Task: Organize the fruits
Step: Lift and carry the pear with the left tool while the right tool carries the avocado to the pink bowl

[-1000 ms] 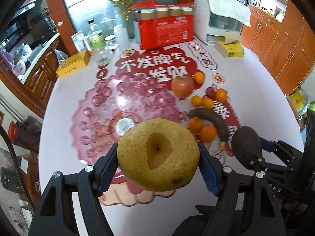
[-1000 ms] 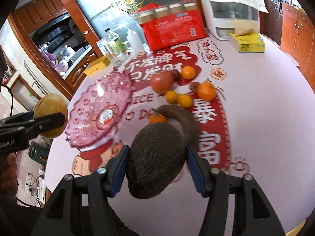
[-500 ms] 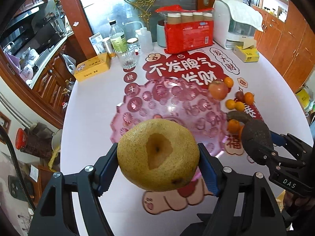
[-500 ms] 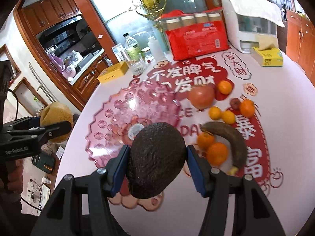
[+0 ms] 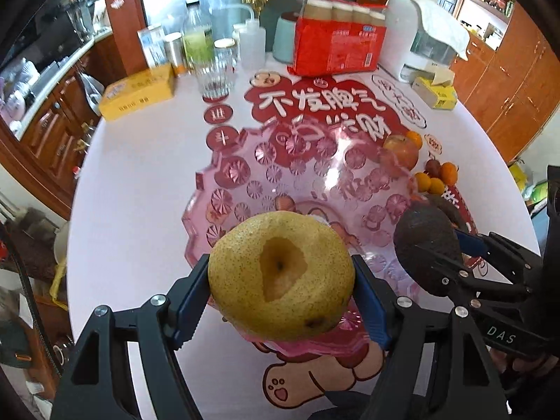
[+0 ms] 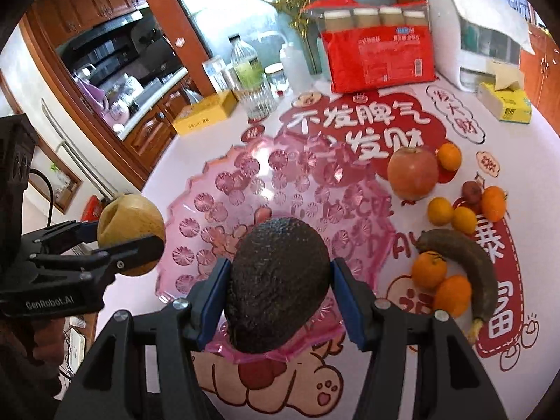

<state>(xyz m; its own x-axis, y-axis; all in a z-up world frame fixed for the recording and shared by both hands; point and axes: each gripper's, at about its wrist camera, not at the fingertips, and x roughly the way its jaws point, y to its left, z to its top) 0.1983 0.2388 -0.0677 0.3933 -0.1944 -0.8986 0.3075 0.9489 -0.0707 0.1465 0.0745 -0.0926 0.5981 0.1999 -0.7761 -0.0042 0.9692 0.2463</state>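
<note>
My left gripper [image 5: 280, 301] is shut on a yellow pear [image 5: 281, 274], held over the near rim of a pink clear fruit tray [image 5: 301, 175]. My right gripper [image 6: 278, 301] is shut on a dark avocado [image 6: 278, 283] above the same tray [image 6: 280, 182]. Each view shows the other gripper: the avocado [image 5: 428, 248] at the right, the pear [image 6: 131, 234] at the left. On the table right of the tray lie an apple [image 6: 413, 173], several small oranges [image 6: 441, 210] and a dark overripe banana [image 6: 465, 262]. The tray holds no fruit.
At the table's far side stand a red drinks pack [image 6: 378, 56], a white appliance [image 6: 479, 31], bottles and a glass [image 5: 213, 77], a yellow box [image 5: 138, 94] and a tissue box [image 6: 505, 105]. Wooden cabinets ring the round table [image 5: 140, 175].
Both grippers have moved left over the table with their fruit, from beside the loose fruit to above the pink tray. The grips have not changed.
</note>
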